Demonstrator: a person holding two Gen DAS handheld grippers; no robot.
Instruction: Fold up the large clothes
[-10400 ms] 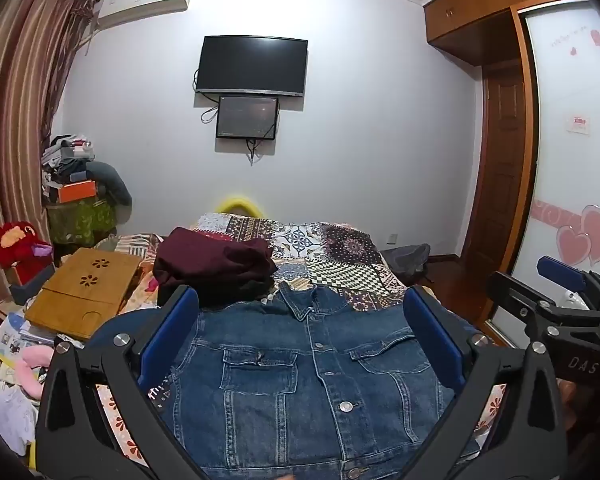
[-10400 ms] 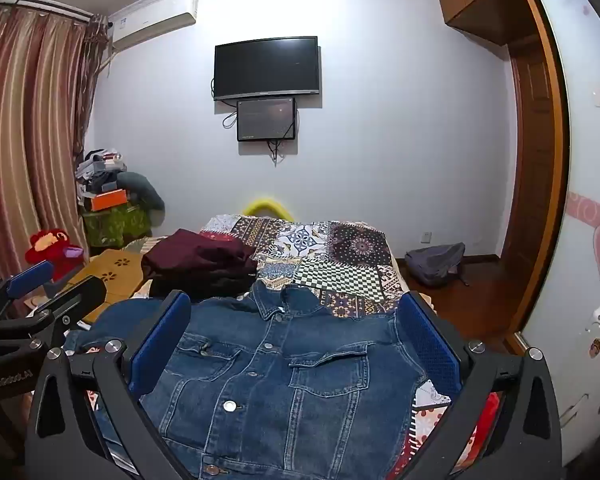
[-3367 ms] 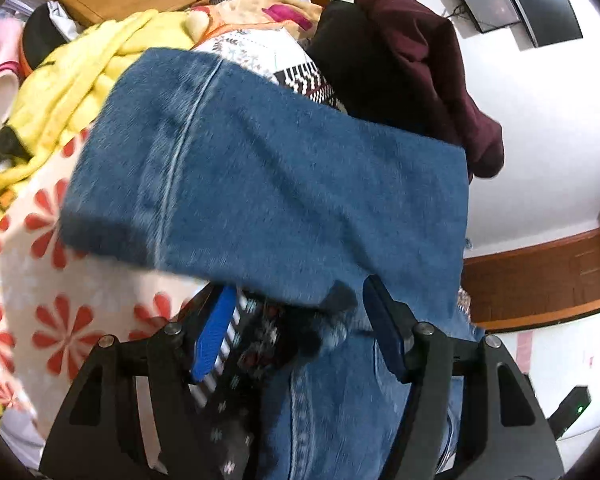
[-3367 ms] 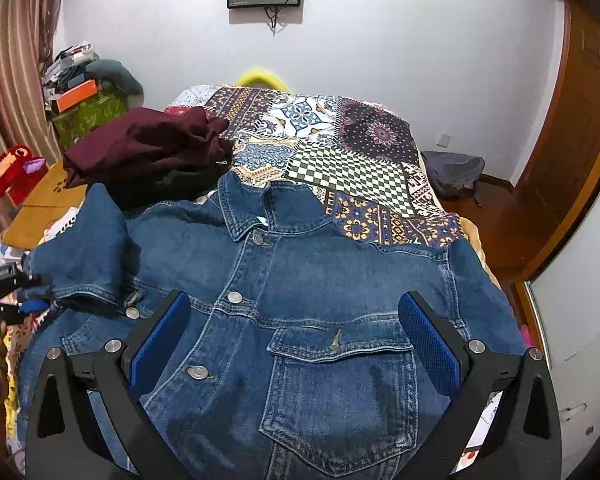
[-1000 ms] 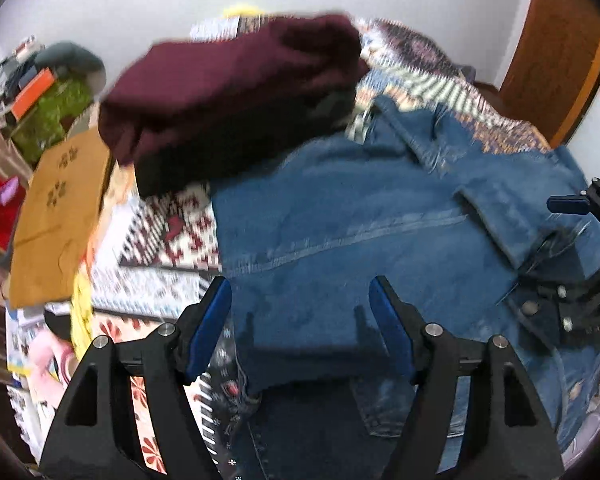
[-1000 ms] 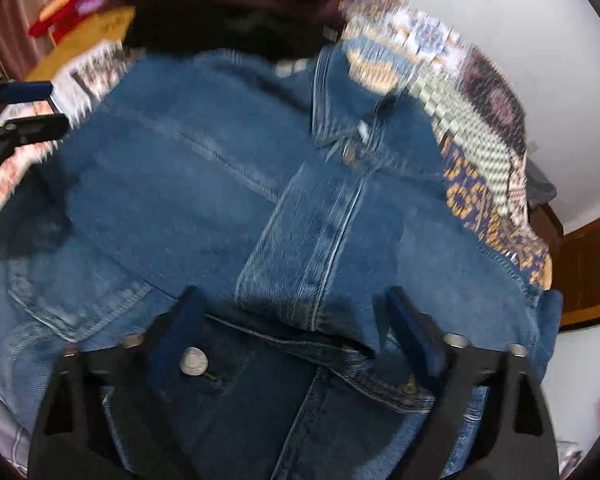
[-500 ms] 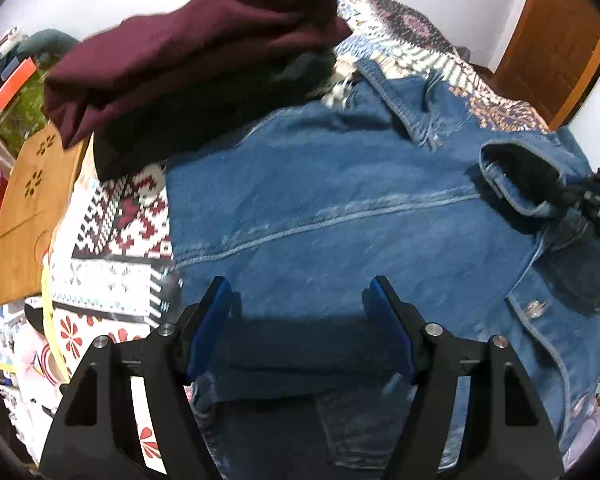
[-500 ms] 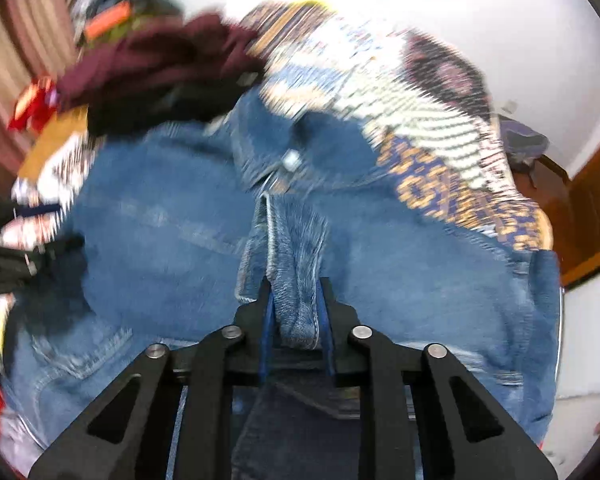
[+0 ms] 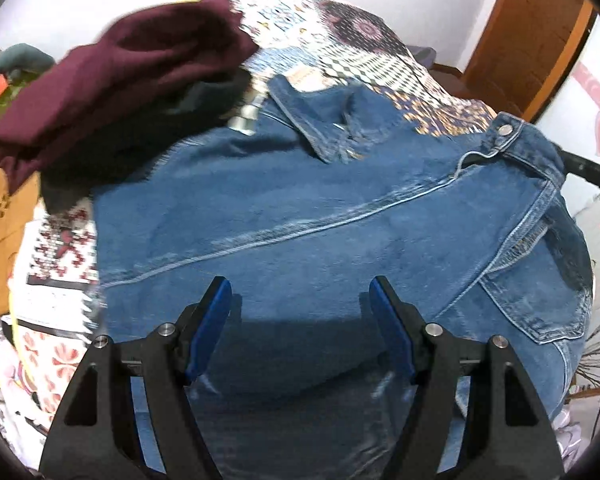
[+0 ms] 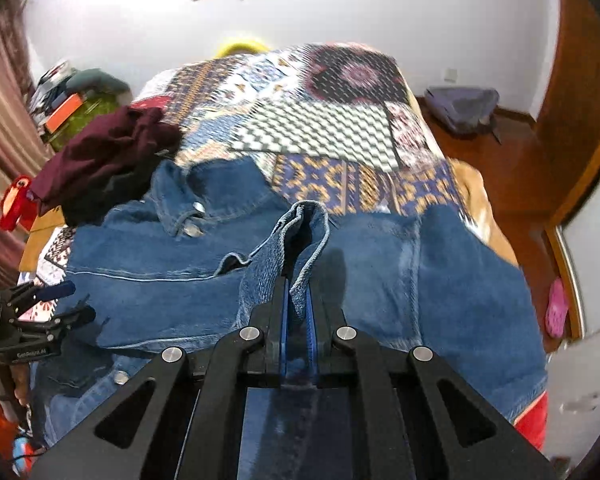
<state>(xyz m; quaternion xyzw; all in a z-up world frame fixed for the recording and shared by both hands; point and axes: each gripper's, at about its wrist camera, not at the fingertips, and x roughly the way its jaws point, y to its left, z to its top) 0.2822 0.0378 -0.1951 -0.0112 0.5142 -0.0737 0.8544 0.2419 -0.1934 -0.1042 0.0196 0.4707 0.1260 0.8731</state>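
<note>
A blue denim jacket (image 9: 300, 200) lies on the bed with its left sleeve folded across its front. My left gripper (image 9: 300, 312) is open and empty just above the folded sleeve. My right gripper (image 10: 298, 284) is shut on the sleeve cuff (image 10: 304, 220) and holds it up above the jacket (image 10: 440, 280). The cuff with its button (image 9: 504, 130) shows at the right in the left wrist view. The left gripper (image 10: 52, 300) shows at the left edge of the right wrist view.
A pile of maroon and dark clothes (image 9: 132, 72) sits left of the jacket's collar, also in the right wrist view (image 10: 108, 152). The patchwork bedspread (image 10: 320, 120) stretches behind. A wooden board (image 9: 0, 220) lies at the left. A bag (image 10: 460, 108) sits on the floor.
My right gripper has closed on the sleeve cuff and lifted it toward the right. My left gripper has let the sleeve go and stays open over the jacket.
</note>
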